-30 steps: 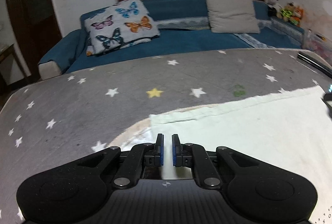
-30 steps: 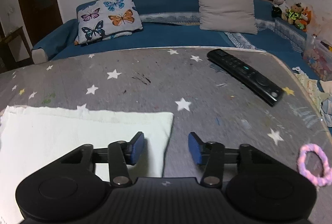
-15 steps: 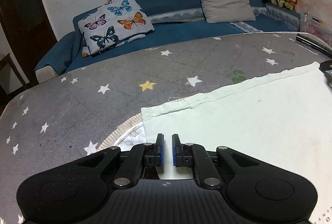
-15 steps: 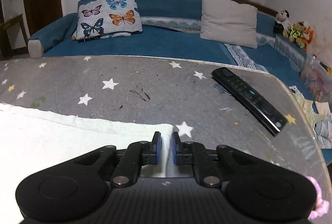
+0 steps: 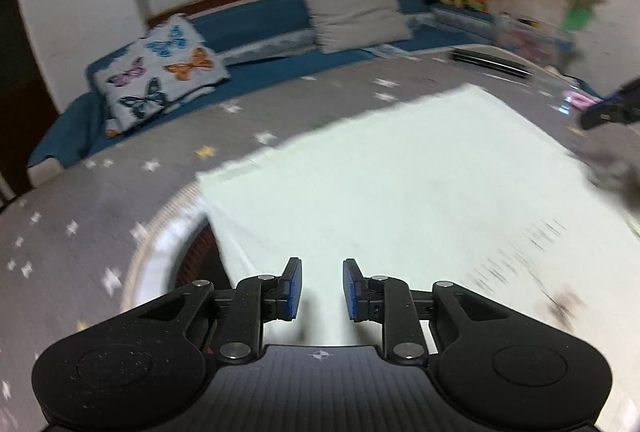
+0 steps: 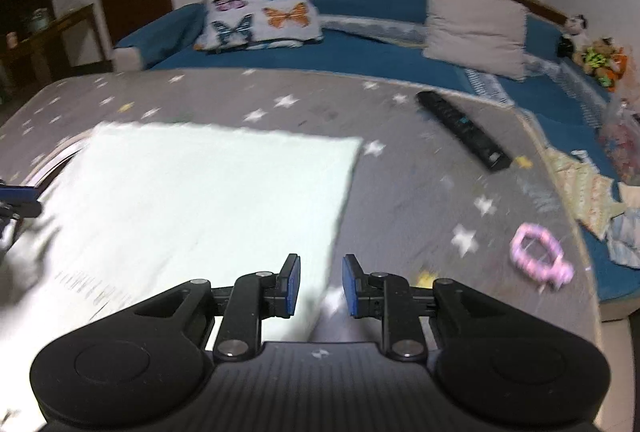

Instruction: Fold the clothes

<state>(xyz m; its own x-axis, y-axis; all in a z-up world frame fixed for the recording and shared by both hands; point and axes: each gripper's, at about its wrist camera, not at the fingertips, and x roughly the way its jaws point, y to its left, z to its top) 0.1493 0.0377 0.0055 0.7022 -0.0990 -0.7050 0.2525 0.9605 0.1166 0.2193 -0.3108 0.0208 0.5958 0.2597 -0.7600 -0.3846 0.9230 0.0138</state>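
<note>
Grey star-print table [image 6: 224, 100], white garment [image 6: 208, 192] spread flat, black remote [image 6: 464, 130], pink ring [image 6: 538, 258]

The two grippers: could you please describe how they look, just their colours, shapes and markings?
The left gripper and right gripper look identical: matte black ribbed bodies, round discs at both sides, angular linkage arms with silver rivets, blue pads on the fingers, and a small white crosshair mark. No cables or sleeves show.

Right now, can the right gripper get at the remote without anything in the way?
Probably yes. The right gripper has its jaws open and empty, and the remote lies ahead to its right on bare starred cover, apart from the white garment. Nothing sits between them.
</note>
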